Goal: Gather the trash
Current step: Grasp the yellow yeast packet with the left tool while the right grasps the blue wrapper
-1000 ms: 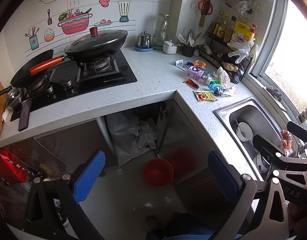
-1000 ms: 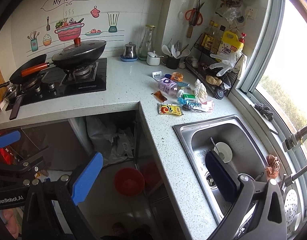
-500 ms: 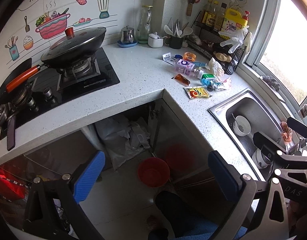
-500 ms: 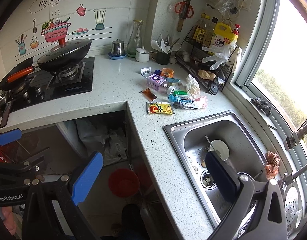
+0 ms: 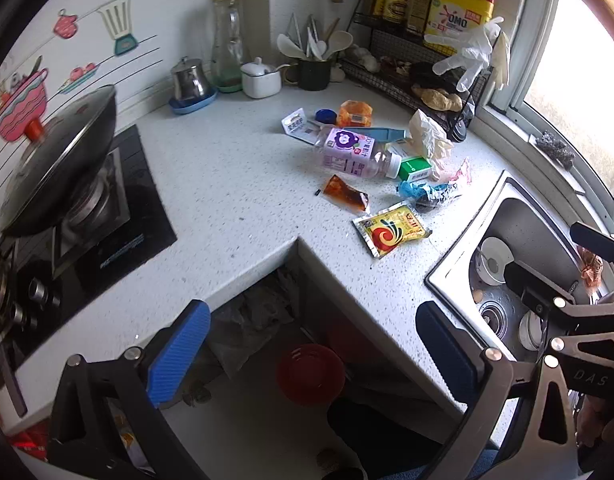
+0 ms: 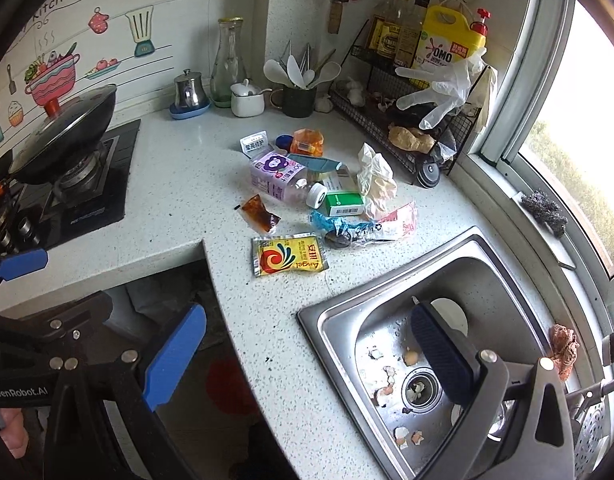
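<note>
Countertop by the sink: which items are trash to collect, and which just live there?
Trash: yellow sachet, brown sauce packet, purple-label bottle, green box, crumpled tissue, blue wrapper.

Stays: white sugar pot, utensil cup, glass carafe, wok.

We see our right gripper (image 6: 307,352) held wide apart and empty over the near edge of the speckled white countertop (image 6: 179,184) and the stainless steel sink (image 6: 487,276), where eggshell bits lie around the drain. Farther off lies the trash: a yellow flat sachet (image 6: 288,259) nearest, a brown sauce packet (image 6: 260,213) to its left. Beyond them a purple-labelled plastic bottle (image 6: 283,178) lies on its side, just beside a small green box (image 6: 344,204) and a crumpled white tissue (image 6: 375,176).
</note>
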`<state>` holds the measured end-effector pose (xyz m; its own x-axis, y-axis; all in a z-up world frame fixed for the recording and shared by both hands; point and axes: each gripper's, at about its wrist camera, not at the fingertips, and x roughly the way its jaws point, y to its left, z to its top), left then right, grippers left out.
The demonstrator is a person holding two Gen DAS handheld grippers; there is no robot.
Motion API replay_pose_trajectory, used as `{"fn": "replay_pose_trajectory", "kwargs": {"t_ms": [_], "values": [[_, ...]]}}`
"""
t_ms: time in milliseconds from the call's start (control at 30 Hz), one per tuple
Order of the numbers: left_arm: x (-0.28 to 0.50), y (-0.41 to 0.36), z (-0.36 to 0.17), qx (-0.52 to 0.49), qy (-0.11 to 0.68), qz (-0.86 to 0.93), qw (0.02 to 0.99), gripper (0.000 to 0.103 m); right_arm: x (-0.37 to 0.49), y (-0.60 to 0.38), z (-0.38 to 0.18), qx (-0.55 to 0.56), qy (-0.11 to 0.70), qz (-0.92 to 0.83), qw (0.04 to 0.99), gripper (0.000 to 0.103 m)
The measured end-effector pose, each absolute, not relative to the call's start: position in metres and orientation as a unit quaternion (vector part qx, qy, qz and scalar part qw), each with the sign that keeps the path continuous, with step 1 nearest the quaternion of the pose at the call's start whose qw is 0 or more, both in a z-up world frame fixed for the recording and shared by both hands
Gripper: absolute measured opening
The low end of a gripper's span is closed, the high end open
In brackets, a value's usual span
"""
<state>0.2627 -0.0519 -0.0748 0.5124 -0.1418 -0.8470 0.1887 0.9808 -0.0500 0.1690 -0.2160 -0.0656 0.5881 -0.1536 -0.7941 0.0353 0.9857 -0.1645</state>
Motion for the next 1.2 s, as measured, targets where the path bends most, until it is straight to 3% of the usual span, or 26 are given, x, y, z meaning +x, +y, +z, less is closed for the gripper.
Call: {"fn": "replay_pose_trajectory", "kwargs": {"t_ms": [433,833,933,1100,1200], "values": [[0.401,-0.141,-0.163,0.118,0.555,-0.240,0.788,0.102,0.253,-0.298,-0.134,-0.018,0.520,-0.071,0.851,0.103],[0.421,-0.187,-0.223,0.209,0.583,-0.301,0.725,0.102,0.271,-0.329,-0.168,0.018,0.549,-0.067,0.833,0.103],[0.417,-0.201,-0.231,0.232,0.582,-0.305,0.717,0.092,0.275,-0.340,-0.169,0.030,0.549,-0.076,0.832,0.103],[0.398,-0.223,-0.232,0.254,0.566,-0.328,0.712,0.088,0.275,-0.357,-0.167,0.041,0.546,-0.087,0.832,0.103],[0.391,-0.231,-0.229,0.250,0.557,-0.334,0.718,0.072,0.272,-0.363,-0.165,0.043,0.541,-0.088,0.835,0.103]]}}
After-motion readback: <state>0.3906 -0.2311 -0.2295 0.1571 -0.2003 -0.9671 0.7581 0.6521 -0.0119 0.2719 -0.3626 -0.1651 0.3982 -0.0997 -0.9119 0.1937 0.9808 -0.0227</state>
